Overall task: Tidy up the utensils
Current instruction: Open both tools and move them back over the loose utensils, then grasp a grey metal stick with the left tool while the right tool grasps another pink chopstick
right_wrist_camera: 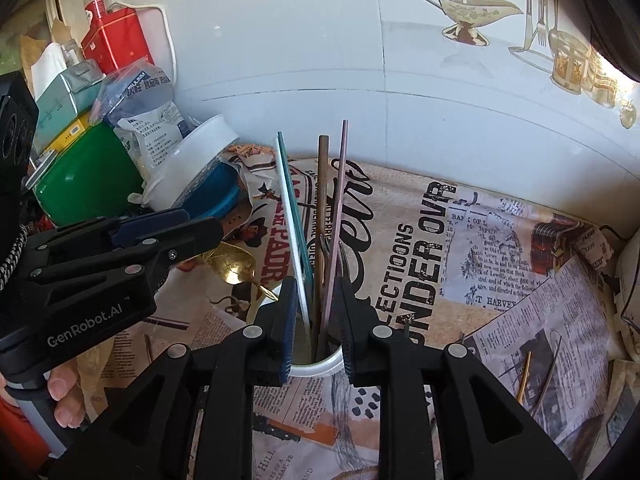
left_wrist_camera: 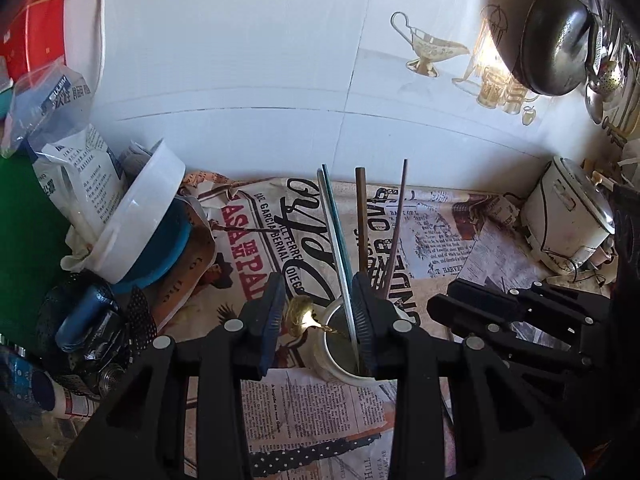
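A white cup [right_wrist_camera: 320, 364] on the newspaper-print cloth [right_wrist_camera: 460, 240] holds chopsticks [right_wrist_camera: 334, 216] and a gold spoon [right_wrist_camera: 236, 266]. The right gripper [right_wrist_camera: 318, 320] angles steeply down over the cup, jaws a little apart around the sticks, pads seemingly clear of them. The left gripper [left_wrist_camera: 318, 320], part-spread, straddles the rim — whether it pinches anything, I cannot tell. Judged: back out straight along the sticks, so nothing tips. Two loose utensils [right_wrist_camera: 536, 380] await nearby.
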The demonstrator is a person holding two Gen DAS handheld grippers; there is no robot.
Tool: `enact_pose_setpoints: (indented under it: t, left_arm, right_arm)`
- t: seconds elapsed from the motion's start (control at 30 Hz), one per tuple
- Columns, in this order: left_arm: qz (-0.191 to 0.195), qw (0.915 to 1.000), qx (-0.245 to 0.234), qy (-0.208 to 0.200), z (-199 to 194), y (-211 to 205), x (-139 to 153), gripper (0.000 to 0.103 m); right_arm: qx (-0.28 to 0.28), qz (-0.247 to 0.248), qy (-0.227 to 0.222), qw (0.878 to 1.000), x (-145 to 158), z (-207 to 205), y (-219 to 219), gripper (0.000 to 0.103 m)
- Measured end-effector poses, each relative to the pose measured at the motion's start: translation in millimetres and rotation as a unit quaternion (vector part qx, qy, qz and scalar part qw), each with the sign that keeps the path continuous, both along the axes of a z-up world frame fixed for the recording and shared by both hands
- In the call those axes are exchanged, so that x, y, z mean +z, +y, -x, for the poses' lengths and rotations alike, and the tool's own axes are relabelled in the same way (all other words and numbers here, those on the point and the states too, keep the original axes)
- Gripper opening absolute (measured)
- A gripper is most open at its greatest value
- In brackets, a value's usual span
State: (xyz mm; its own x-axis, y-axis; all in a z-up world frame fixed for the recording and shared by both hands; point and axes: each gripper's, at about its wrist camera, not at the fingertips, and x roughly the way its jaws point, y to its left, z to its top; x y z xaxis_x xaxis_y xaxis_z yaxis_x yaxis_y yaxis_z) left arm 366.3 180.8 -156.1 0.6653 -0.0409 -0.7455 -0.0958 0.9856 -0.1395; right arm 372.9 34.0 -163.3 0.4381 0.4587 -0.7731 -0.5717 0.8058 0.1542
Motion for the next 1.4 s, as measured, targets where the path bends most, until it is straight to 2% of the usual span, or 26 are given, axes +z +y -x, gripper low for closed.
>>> enact_pose_setpoints:
  t: [0.17,0.37,0.5,0.7,1.0,1.23,1.4]
  left_arm:
    - [-0.013,0.9996,0.006,-0.023,13,-14,21,0.036]
    - [-0.016,0.9991,0.001,-0.038,23,-41,35,0.044]
    - [-0.015,0.9991,-0.007,-0.04,25,-63,35,0.047]
    - [-0.01,0.9993,-0.023,-0.027,20,-101,23,0.049]
    - [-0.01,0.9987,-0.046,0.022,2,-156,-22,0.049]
    - [-0.012,0.9959,-0.05,0.074,-15,-183,-65,0.049]
    - [-0.015,0.9926,-0.052,0.108,-25,-194,-93,0.049]
  right_arm:
    - [0.001,-0.007,-0.021,1.0,20,11,-14,0.021]
    - [-0.004,-0.015,-0.045,0.999,38,22,-43,0.028]
    - [-0.018,-0.015,-0.057,0.998,46,25,-68,0.034]
    - [-0.047,-0.01,-0.057,0.997,44,21,-113,0.035]
    - [-0.098,0.018,-0.023,0.995,14,7,-186,0.035]
    - [-0.126,0.052,0.033,0.99,-34,-7,-227,0.035]
    - [-0.129,0.072,0.077,0.986,-71,-17,-241,0.035]
